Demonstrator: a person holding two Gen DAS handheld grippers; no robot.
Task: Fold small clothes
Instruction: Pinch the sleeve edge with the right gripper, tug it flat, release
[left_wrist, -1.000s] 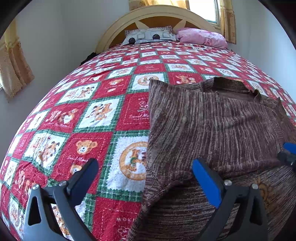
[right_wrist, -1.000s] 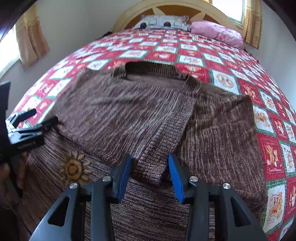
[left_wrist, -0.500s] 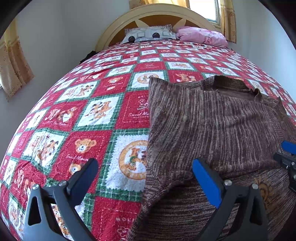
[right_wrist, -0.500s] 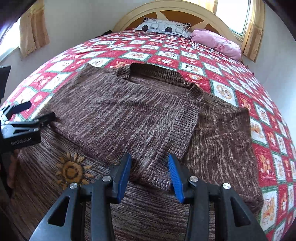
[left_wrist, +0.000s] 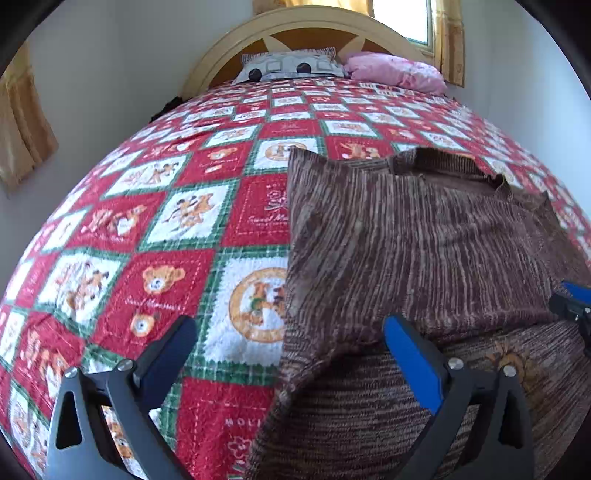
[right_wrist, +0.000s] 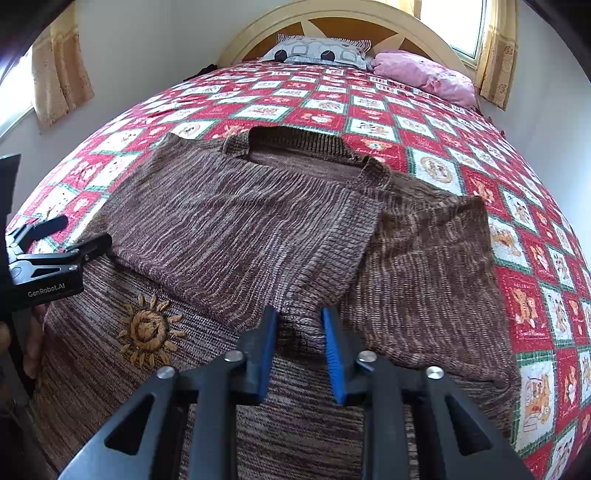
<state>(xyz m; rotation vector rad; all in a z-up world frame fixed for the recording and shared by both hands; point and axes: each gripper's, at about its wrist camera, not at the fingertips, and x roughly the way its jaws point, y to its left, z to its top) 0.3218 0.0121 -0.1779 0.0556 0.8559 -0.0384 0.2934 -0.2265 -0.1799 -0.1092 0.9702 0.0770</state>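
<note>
A brown knitted sweater lies flat on the red patchwork quilt, with its collar toward the headboard. One sleeve is folded across the body, above a stitched sun. My right gripper hovers at that sleeve's cuff. Its jaws are closing with the cuff edge between them, and the pads show no clear pinch. My left gripper stands wide open over the sweater's left edge, one finger above the quilt, the other above the knit. It also shows at the left in the right wrist view.
A patterned pillow and a pink pillow lie against the curved headboard. Curtains hang on both side walls. A hand shows at the left edge. The quilt runs wide around the sweater.
The right gripper's jaws have drawn closer together around the sleeve cuff. The left gripper and the sweater have stayed where they were.
</note>
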